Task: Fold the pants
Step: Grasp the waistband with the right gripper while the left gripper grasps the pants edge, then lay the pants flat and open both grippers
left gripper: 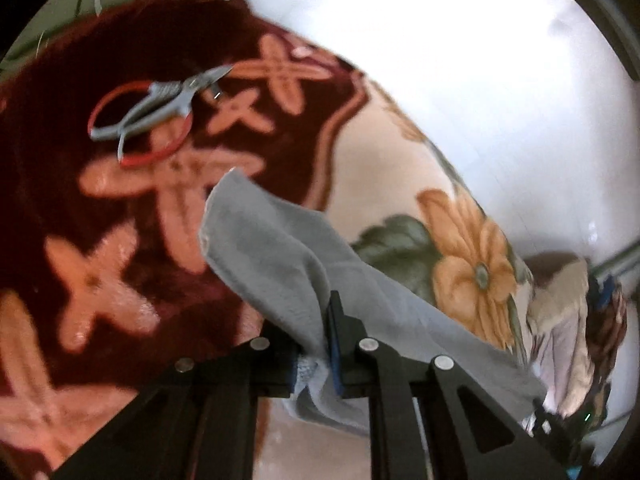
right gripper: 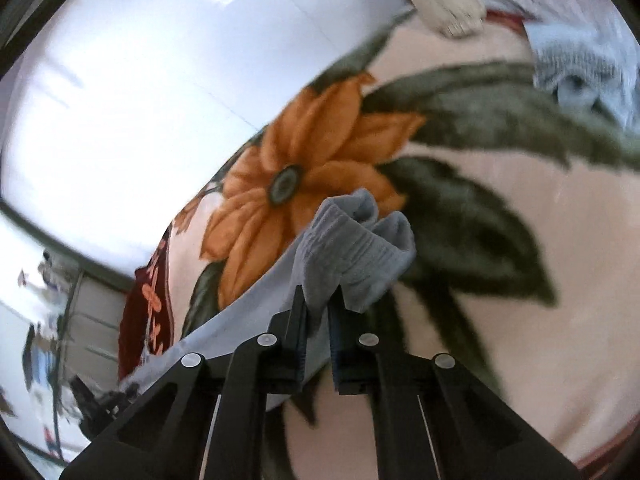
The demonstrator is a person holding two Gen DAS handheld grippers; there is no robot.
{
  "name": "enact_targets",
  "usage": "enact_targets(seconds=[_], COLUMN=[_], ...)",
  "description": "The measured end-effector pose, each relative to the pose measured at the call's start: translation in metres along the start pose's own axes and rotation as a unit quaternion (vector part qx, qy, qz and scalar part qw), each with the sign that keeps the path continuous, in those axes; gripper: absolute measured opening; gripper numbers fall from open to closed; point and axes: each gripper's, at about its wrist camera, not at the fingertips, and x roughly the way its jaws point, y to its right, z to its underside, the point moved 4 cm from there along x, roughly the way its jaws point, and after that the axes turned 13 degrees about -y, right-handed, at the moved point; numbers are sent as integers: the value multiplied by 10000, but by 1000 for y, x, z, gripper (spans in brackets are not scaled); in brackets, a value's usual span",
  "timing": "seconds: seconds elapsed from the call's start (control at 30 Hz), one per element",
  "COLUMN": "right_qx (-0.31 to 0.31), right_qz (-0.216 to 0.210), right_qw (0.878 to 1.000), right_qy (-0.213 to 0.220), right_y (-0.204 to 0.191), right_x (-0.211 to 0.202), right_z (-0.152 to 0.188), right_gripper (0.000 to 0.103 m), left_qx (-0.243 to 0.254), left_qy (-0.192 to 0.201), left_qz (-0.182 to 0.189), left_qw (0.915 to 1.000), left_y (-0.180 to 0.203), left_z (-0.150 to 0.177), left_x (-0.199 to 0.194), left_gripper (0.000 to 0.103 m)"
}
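Note:
The pants are light grey-blue cloth. In the left wrist view my left gripper point(left gripper: 320, 340) is shut on a hem end of the pants point(left gripper: 276, 252), which sticks up past the fingers and stretches off to the lower right. In the right wrist view my right gripper point(right gripper: 318, 312) is shut on the gathered elastic waistband of the pants point(right gripper: 356, 240), with the cloth trailing down to the left. Both ends are held up above a floral blanket point(right gripper: 500, 280). The stretch of pants between the grippers is mostly hidden.
The blanket point(left gripper: 380, 168) is cream with orange flowers and a maroon patterned part. Grey snips point(left gripper: 160, 108) and a red ring point(left gripper: 168, 148) lie on the maroon part. A pile of other clothes point(right gripper: 580, 52) lies at the blanket's far side. White floor point(left gripper: 480, 80) lies beyond the blanket edge.

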Motion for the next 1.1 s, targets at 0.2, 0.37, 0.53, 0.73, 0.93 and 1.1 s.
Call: enact_targets(seconds=[0.2,0.37,0.53,0.73,0.93,1.1], right_qx=[-316,-474,-463,-945,-1468,-2011], right_qz=[212,615,1169,1128,1222,1324], right_qw=[9991,9962,9895,9859,9785,9642], right_qy=[-204,-389,-707,-804,-782,-1113], right_y=[9,35,69,55,28,10], right_x=[-43,-54,-48,-48,-43,-2], right_z=[31,61,85,94,70,29], right_gripper=[10,8,8,13,34,43], left_qx=[121,81,29,285,480,570], left_qy=[-124,-380,-679,-303,111,244], left_qz=[-19,-128,-667,-1439,-1835,-1577], left_qw=[9998,9992,9955,9887,9818,9855], left_y=[-6,-37,-67,-70,-57,-30], left_z=[35,76,109,110,101,98], left_x=[-34,-42,-22,-39,-66,-71], left_gripper=[12,13,24,45,56,59])
